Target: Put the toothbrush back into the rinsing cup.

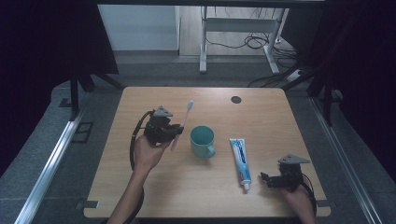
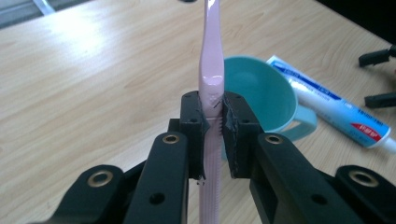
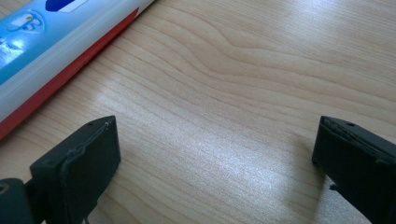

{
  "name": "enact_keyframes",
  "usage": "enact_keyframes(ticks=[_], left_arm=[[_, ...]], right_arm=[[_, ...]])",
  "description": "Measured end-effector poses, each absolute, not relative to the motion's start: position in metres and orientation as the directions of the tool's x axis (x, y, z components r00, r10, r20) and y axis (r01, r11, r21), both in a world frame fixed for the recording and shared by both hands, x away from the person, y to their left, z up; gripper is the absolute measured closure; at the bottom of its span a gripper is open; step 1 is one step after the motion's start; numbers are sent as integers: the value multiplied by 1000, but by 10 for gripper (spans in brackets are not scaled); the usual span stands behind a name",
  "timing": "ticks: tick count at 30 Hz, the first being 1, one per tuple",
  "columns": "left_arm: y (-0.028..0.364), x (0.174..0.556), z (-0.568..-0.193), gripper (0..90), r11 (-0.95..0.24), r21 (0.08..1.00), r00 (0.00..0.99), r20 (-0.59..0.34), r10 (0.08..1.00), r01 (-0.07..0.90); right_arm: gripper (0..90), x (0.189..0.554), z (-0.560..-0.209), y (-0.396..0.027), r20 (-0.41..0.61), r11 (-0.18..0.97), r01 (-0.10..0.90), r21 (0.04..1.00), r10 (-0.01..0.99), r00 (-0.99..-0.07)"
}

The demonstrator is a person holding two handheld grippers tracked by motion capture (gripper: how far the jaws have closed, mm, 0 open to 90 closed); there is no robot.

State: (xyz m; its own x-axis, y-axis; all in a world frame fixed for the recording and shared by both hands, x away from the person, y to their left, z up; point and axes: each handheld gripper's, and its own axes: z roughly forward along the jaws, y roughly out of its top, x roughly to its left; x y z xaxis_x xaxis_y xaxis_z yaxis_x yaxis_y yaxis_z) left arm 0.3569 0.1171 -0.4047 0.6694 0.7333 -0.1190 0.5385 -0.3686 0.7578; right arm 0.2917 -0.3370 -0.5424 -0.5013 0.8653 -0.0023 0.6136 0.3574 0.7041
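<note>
Here, left gripper point(image 2: 214, 123) raised, clamping toothbrush point(image 2: 211, 56) beside mug point(image 2: 261, 93)

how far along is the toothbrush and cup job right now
Done: the left gripper has shut on the pink toothbrush partway along its handle and holds it beside the teal cup. In hand: the brush is still outside the cup, its head pointing away across the table. Left, probably: getting the brush into the cup. The toothpaste lies untouched, with the right gripper open near its cap end.
</note>
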Motion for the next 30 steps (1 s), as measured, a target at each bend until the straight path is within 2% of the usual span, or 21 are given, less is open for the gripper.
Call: enact_keyframes(ticks=[30], left_arm=[[80,362,-396,793,-287,866,711,-106,695,409]], right_arm=[[3,292,-542,-337,-2,357,614,704,865,-501]])
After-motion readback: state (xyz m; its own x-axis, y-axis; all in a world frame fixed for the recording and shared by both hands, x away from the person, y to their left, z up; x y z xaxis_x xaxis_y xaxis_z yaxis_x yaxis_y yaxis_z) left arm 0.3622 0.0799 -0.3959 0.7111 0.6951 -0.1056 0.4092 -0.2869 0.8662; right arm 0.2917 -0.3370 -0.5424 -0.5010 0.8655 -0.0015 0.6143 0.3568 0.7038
